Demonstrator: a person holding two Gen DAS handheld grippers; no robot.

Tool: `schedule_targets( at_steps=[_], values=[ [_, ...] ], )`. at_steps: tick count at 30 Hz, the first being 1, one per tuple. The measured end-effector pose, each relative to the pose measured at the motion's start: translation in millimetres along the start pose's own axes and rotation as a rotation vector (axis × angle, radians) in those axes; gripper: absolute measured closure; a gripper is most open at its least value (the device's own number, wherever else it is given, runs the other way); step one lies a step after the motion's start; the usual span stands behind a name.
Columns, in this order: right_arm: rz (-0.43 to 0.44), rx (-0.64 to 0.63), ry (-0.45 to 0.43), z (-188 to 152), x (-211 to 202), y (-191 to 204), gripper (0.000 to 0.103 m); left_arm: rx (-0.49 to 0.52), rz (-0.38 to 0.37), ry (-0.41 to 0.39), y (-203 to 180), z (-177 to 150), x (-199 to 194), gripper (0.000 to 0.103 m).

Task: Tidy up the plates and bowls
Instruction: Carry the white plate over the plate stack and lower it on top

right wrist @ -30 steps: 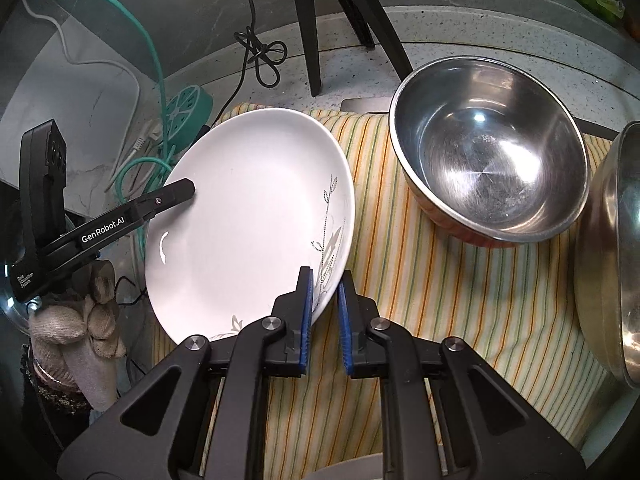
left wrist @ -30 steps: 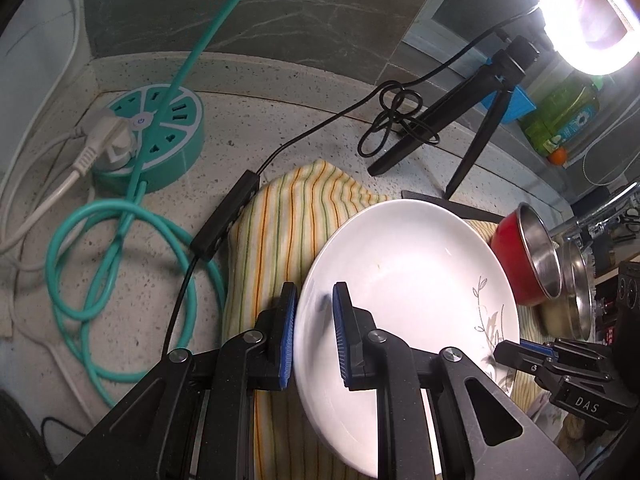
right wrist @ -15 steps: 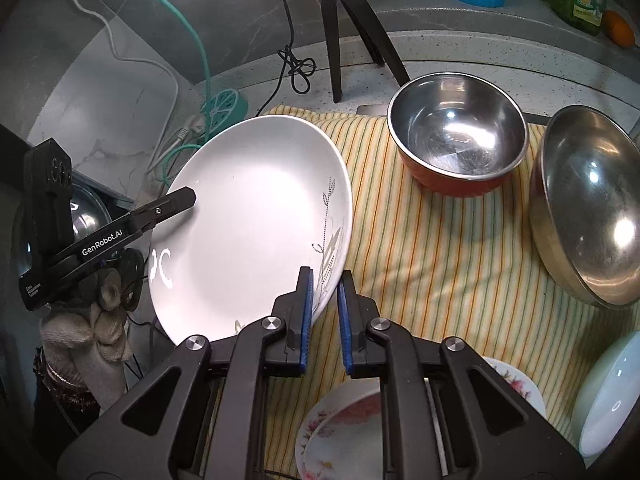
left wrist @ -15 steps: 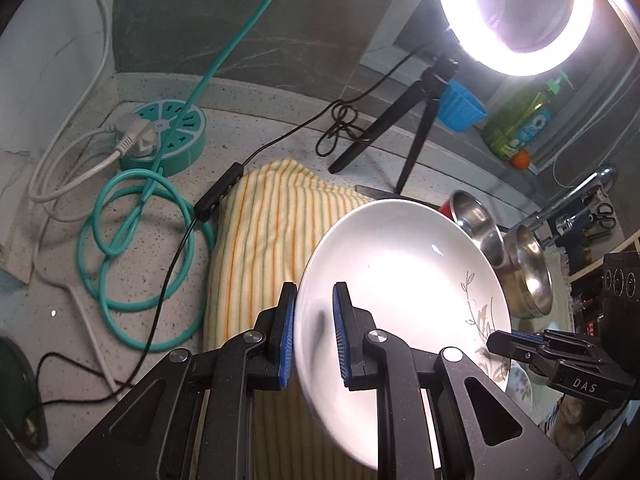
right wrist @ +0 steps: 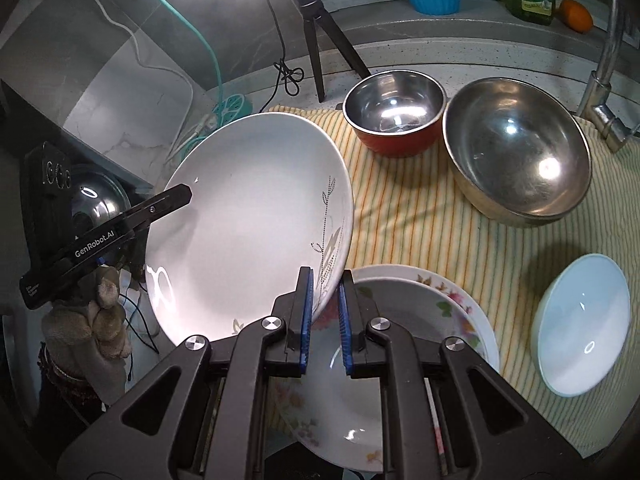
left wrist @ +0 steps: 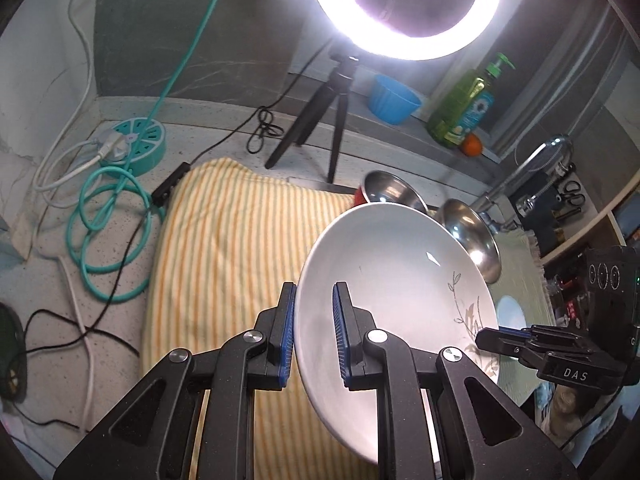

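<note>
White plate (right wrist: 248, 232) clamped by both grippers, lifted.

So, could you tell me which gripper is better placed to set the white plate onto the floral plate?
Right. The right gripper clamps the white plate by its rim directly above the floral plate, while the left gripper holds the far rim, over the striped cloth.

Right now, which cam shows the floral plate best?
Right wrist. The floral plate lies on the striped cloth right under the gripped white plate, its flowered rim mostly exposed. In the left wrist view the white plate blocks that spot; the floral plate isn't visible.
</note>
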State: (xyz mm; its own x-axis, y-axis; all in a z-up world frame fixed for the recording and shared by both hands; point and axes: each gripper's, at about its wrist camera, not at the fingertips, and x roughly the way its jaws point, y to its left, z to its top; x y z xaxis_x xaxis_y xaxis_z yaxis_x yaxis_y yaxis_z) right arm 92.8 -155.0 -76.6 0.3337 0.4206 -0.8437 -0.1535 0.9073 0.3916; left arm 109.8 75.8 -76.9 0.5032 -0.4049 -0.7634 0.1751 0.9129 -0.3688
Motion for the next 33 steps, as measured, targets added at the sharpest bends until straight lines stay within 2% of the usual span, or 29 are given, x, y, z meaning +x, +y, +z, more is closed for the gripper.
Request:
schedule_targets(
  at_steps=[8,17,25,33],
  values=[
    [-0.033,0.03,0.023,-37.8,-22.2,-35.0,0.091,0.001,-0.052,0.062,-33.3,-36.5,8.4,0.087],
    [-0.076,0.068,0.063,-69.2,-24.7,-67.4,0.091,-0.005,-0.084,0.151,-56.9,-74.5,26.2,0.087],
    [-0.105,0.091,0.084,-87.0,-19.5,-84.6,0.091,0.017,-0.075,0.197,-70.8,-94.8,36.3,0.087],
    [-0.129,0.083,0.092,-93.5,-12.8,-86.7,0.091,0.058,-0.045,0.21,-78.1,-99.0,41.2,0.087]
  ],
)
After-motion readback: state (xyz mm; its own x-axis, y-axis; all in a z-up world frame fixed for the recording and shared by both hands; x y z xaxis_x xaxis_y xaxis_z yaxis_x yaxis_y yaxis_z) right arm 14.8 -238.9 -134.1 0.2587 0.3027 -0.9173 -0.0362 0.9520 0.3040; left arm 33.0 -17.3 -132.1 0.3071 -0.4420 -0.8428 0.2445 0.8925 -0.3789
